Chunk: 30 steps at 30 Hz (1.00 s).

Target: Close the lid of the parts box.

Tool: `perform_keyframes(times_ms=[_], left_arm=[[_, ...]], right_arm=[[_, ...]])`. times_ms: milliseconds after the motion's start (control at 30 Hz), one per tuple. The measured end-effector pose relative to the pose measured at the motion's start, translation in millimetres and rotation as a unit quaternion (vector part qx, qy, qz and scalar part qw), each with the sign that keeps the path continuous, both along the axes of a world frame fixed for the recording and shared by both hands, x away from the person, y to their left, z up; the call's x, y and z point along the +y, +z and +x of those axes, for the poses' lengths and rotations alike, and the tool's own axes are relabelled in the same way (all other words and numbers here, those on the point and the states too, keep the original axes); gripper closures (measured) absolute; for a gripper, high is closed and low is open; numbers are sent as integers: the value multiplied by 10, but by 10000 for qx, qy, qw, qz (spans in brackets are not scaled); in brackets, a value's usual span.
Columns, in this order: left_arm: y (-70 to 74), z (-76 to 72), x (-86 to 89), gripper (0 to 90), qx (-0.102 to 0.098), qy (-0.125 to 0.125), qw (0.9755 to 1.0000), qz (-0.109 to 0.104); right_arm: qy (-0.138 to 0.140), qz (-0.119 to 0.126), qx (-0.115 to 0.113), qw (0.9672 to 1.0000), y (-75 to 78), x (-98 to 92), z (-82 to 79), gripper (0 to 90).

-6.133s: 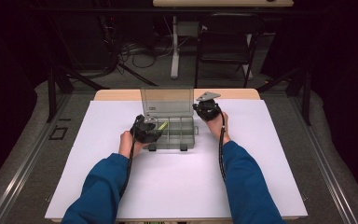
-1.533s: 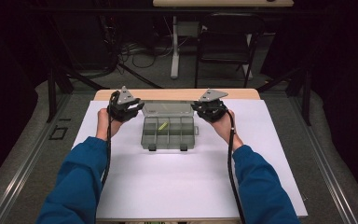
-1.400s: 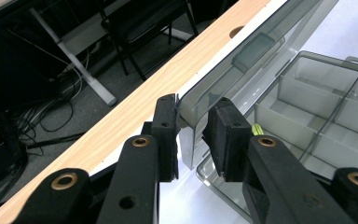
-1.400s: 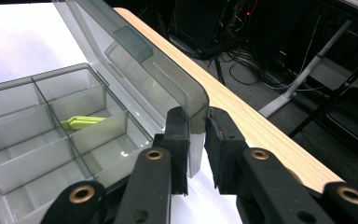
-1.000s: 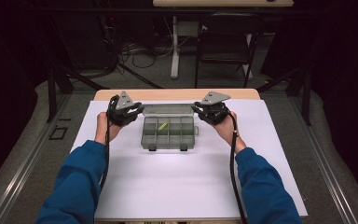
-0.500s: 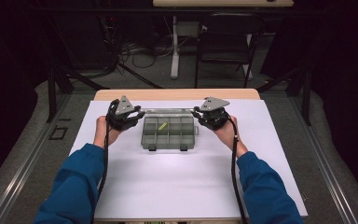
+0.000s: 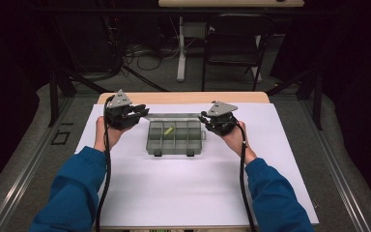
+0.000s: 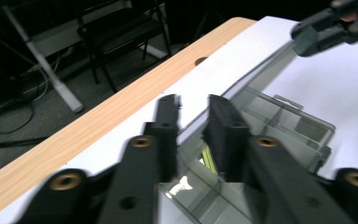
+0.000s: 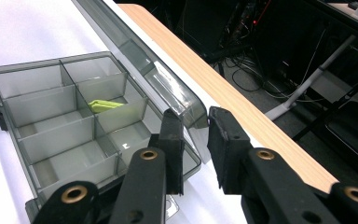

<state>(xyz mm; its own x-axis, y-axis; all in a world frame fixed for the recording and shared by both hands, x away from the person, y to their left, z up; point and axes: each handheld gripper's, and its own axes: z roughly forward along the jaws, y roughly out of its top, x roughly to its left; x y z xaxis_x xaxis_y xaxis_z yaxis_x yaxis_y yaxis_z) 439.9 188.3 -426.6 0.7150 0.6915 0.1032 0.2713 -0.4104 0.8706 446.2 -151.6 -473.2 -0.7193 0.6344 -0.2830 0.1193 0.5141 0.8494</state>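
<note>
left gripper (image 7: 144, 110) hangs over the far left corner of the box (image 7: 176, 146). its jaws have just been closing and now stand a narrow gap apart. in the left gripper view we see white surface through that gap and nothing clamped between the pads. right gripper (image 7: 203, 117) sits at the far right corner with the same narrow gap. in the right gripper view the corner of the lid (image 7: 174, 116) lies right at its jaw tips, and we cannot tell whether the pads pinch it.

the box rests on the white surface (image 7: 183, 193), midway between the left and right edges and nearer the far edge. its lid is swung back toward that edge.

we judge the box to be light, thin, clear grey plastic. it looks stiff enough to keep its shape but smooth and slippery, so it could slide on the surface if pushed from one side. the lid is thin and hinged, and it will flex if pulled at one corner alone. we would take it by the rim at both far corners together and pinch gently, since hard plastic can crack.

counted:
- two grippers
- one box with one lid
- eight compartments in two rows, as far as we can make out
- two latches (image 7: 157, 152) on the near wall
- one small yellow-green piece (image 7: 168, 130) in a far-row compartment
</note>
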Motion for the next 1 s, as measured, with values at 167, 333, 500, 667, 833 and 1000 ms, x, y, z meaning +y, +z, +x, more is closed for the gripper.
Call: perform_keyframes(times_ms=[167,333,500,667,833,1000], left_arm=[[-22,101,-95,884,226,243,9993,183],[-75,129,-128,900,569,127,9980,251],[-97,119,-122,900,701,53,9972,247],[-150,70,-121,900,729,7,9970,275],[-236,10,-115,900,732,-38,9968,317],[-344,-55,-127,900,729,-103,9964,416]], right_arm=[[4,5,1,10000,-2,-2,-6,752],[35,36,50,10000,-4,-15,-28,744],[50,60,204,9998,-24,-25,-62,684],[163,143,427,9989,-38,-28,-113,547],[569,246,712,9955,-21,-50,-175,422],[710,422,830,9931,-7,-79,-230,386]])
